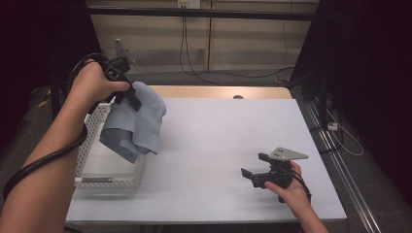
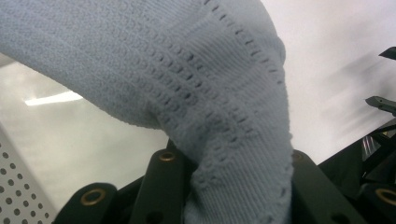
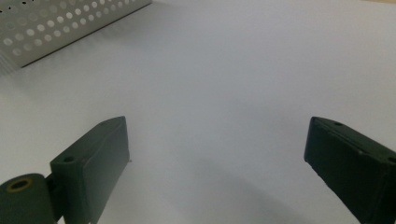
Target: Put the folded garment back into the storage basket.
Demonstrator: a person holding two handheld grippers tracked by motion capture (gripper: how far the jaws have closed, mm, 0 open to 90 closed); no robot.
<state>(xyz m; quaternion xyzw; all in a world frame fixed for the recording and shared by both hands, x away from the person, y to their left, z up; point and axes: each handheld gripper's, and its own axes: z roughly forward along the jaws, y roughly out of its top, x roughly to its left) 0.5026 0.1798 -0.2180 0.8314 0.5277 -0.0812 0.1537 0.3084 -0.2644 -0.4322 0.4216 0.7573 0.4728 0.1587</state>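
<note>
High view: my left gripper [image 1: 130,95] clamps the pale blue knitted cloth [image 1: 138,121], lifted above the white perforated basket [image 1: 92,150]; right gripper [image 1: 253,171] gapes empty, placement pending.

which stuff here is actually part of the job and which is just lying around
In the job:
- blue-grey knitted cloth, held up above the basket's edge
- left gripper, shut on the cloth
- white perforated basket at the table's left
- right gripper, fingers open, over the bare table

Just around:
- cables on the floor behind the table
- white table itself
</note>
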